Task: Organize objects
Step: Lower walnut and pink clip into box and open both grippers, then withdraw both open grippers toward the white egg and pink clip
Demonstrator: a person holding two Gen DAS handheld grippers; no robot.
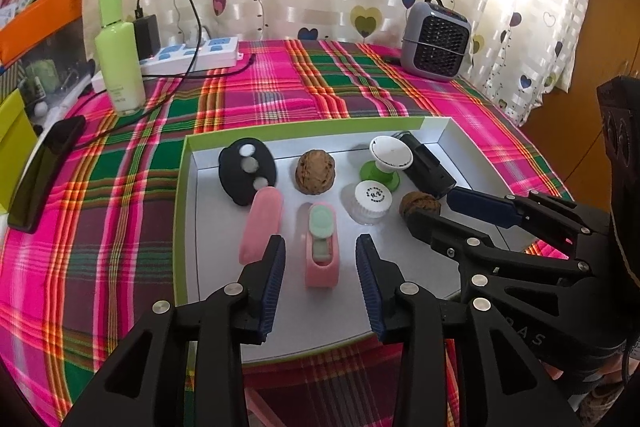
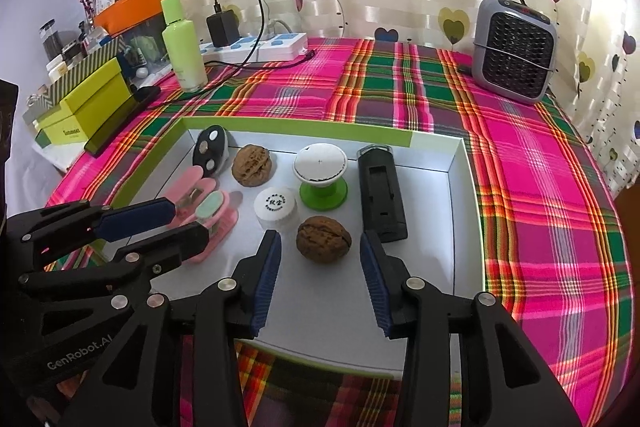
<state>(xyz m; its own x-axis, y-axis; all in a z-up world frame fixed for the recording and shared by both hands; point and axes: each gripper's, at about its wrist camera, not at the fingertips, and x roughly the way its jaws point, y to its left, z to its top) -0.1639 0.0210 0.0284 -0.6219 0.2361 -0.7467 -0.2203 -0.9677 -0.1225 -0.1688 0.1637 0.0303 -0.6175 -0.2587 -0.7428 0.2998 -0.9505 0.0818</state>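
Note:
A shallow white box lid with a green rim [image 1: 184, 195] [image 2: 460, 187] lies on the plaid cloth and holds several small items. My left gripper [image 1: 320, 255] is open over the lid, its fingers either side of a pink clip with a mint pad [image 1: 321, 251] [image 2: 208, 223]. A pink eraser-like bar [image 1: 262, 223] lies left of it. My right gripper [image 2: 320, 247] is open, straddling a walnut [image 2: 323, 238] [image 1: 418, 205]. A second walnut [image 1: 315, 171] [image 2: 253, 165], a white cap [image 1: 370, 201] [image 2: 275, 207], a green-and-white knob [image 1: 386, 159] [image 2: 321, 173], a black oval [image 1: 246, 170] [image 2: 211, 149] and a black block [image 1: 430, 163] [image 2: 380, 189] also lie in the lid.
A green bottle [image 1: 118, 55] [image 2: 183, 45], a power strip with charger [image 1: 192, 53] [image 2: 256, 45] and a dark flat case [image 1: 44, 171] are at the back left. A grey heater [image 1: 436, 41] [image 2: 514, 49] stands back right. Yellow-green boxes [image 2: 88, 107] sit off the left edge.

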